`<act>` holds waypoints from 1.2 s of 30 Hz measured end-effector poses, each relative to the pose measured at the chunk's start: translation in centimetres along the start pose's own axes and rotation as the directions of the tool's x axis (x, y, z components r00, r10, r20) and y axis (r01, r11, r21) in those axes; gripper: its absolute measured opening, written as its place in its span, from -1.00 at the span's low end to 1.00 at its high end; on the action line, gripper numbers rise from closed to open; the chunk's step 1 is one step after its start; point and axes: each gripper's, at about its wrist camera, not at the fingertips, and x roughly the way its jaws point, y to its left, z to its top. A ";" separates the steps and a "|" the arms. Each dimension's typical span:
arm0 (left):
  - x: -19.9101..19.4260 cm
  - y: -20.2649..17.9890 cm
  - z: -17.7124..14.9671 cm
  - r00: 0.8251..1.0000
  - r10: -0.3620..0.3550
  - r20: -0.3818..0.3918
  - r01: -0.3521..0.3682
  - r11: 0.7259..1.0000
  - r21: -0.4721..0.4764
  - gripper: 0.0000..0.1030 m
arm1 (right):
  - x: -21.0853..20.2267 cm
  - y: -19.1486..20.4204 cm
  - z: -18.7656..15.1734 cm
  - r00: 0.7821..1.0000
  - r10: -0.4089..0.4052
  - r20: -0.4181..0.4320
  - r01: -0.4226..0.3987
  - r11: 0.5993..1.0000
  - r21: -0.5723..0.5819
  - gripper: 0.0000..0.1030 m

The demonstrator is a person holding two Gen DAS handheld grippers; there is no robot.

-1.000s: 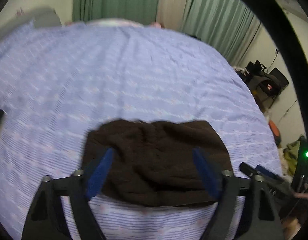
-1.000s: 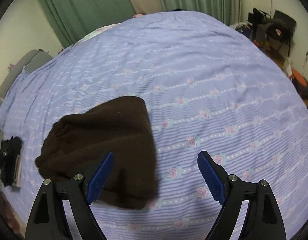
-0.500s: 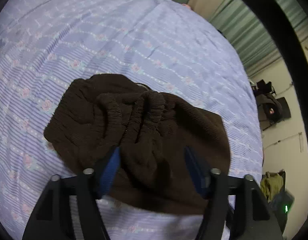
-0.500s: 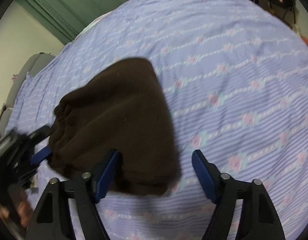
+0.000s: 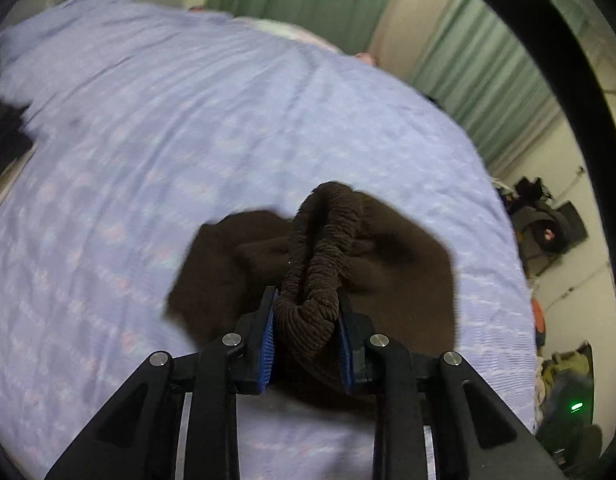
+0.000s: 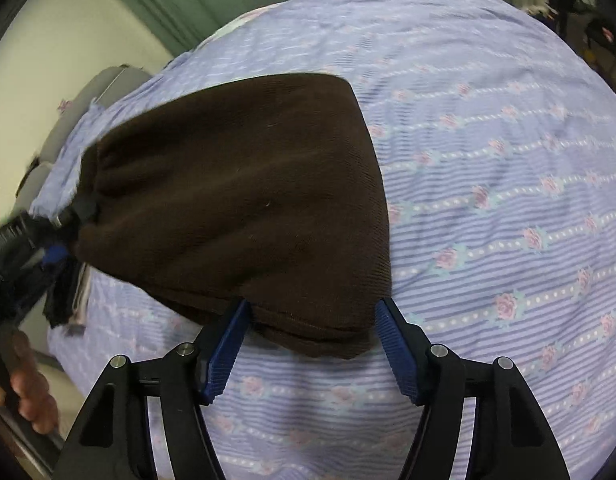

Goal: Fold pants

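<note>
Left wrist view shows the left gripper (image 5: pixel 306 322) clamped on the bunched waistband (image 5: pixel 323 256) of the brown pants (image 5: pixel 403 276), which lie on the bed (image 5: pixel 188 128). Right wrist view alone shows the right gripper (image 6: pixel 311 344) with jaws apart at the opposite folded edge; the pants (image 6: pixel 244 192) look mostly folded, perhaps one fold left.

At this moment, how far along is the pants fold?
Already done: the brown pants lie folded into a compact bundle on the bedspread. In hand: the left gripper is shut on the bunched waistband; the right gripper, open, straddles the near edge. Left: closing and any last fold.
</note>
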 end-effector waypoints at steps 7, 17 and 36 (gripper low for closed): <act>3.2 4.5 -2.0 0.994 0.056 -0.095 -0.067 0.990 -0.125 -0.06 | 0.9 1.8 -1.0 0.999 -0.027 -0.026 0.024 0.995 -0.099 0.32; 6.7 6.2 -3.2 0.973 -0.163 -0.166 0.098 0.935 -0.342 0.30 | 1.6 1.3 -0.7 0.996 -0.072 -0.046 0.066 0.991 -0.117 0.32; 5.9 6.1 3.2 0.982 -0.153 -0.113 0.135 0.980 -0.147 -0.50 | -3.6 3.2 3.3 0.990 0.003 0.142 0.008 0.997 -0.075 0.48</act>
